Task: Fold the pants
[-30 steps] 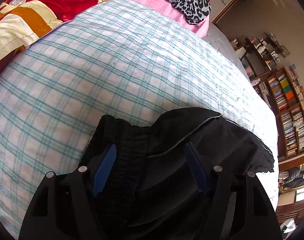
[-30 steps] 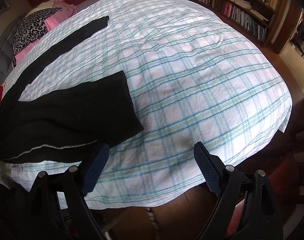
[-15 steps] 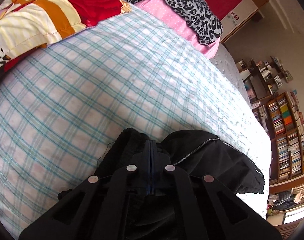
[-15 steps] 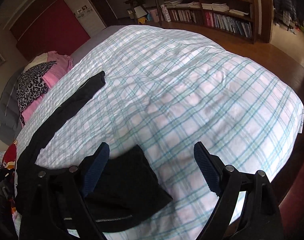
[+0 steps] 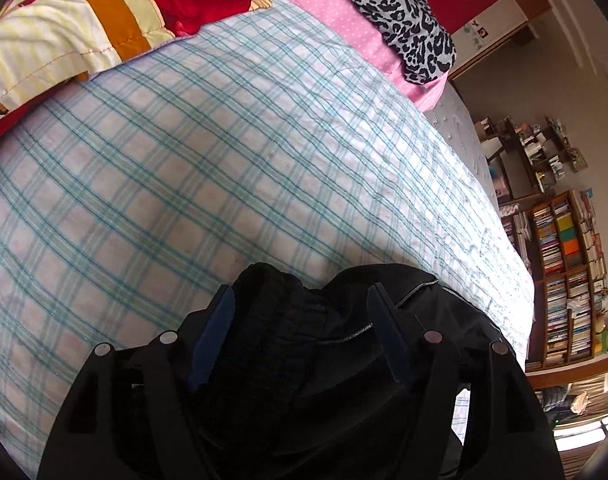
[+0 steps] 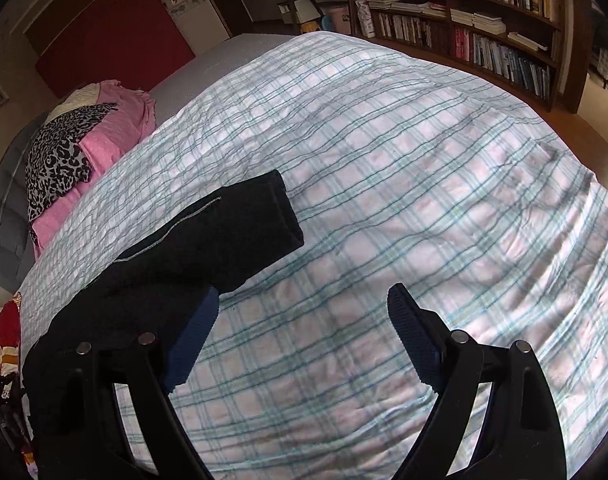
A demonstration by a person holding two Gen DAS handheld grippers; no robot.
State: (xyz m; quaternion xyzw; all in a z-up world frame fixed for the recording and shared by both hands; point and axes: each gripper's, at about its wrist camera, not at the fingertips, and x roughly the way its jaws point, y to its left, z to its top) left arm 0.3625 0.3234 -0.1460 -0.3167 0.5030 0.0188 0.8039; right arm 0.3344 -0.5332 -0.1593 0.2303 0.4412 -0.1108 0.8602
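The left claw (image 5: pixel 300 336) is opening, its fingers straddling the bunched waistband of the black pants (image 5: pixel 304 320) near the bed's (image 5: pixel 224 140) edge. The right claw (image 6: pixel 304 320) hangs released, empty, over the checked cover beside the folded leg.

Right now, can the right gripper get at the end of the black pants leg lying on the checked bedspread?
Probably yes. The right gripper is open with nothing between its fingers, and the black pants leg lies flat on the checked bedspread just ahead and to its left, with nothing over its end.
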